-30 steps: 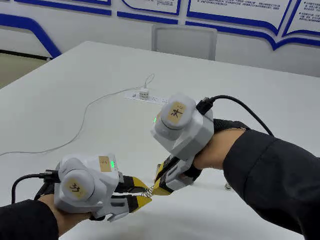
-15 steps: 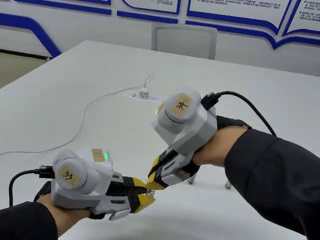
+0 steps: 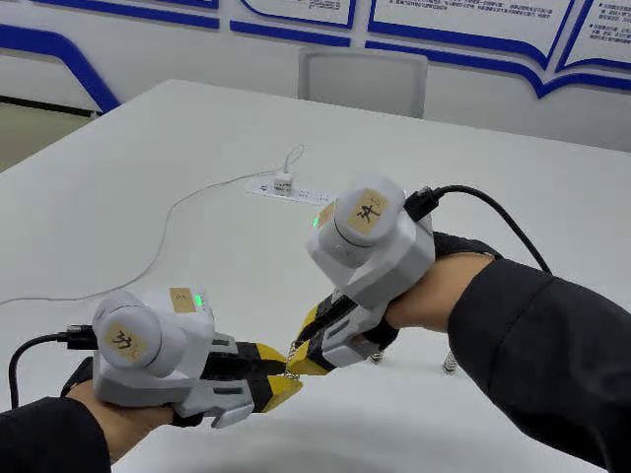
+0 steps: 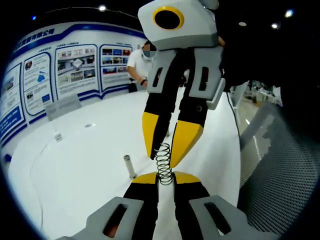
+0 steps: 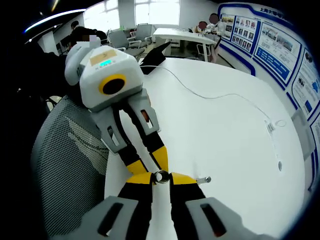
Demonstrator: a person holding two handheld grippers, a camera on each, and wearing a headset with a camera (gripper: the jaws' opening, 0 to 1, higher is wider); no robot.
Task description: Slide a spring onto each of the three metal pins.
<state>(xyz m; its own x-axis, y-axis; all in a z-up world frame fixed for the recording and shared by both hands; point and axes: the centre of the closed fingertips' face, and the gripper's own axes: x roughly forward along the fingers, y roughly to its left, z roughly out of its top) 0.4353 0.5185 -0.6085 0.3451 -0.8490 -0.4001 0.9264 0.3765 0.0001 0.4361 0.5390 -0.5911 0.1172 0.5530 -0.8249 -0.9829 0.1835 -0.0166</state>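
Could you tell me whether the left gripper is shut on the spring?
Shut: the left gripper clamps the spring between its yellow tips.

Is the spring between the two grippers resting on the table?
No, the spring hangs clear of the table, one end in the left gripper, the other in the right gripper.

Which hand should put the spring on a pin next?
Probably the right gripper: the left gripper grips the spring too, but a pin sits just beside the right's tips.
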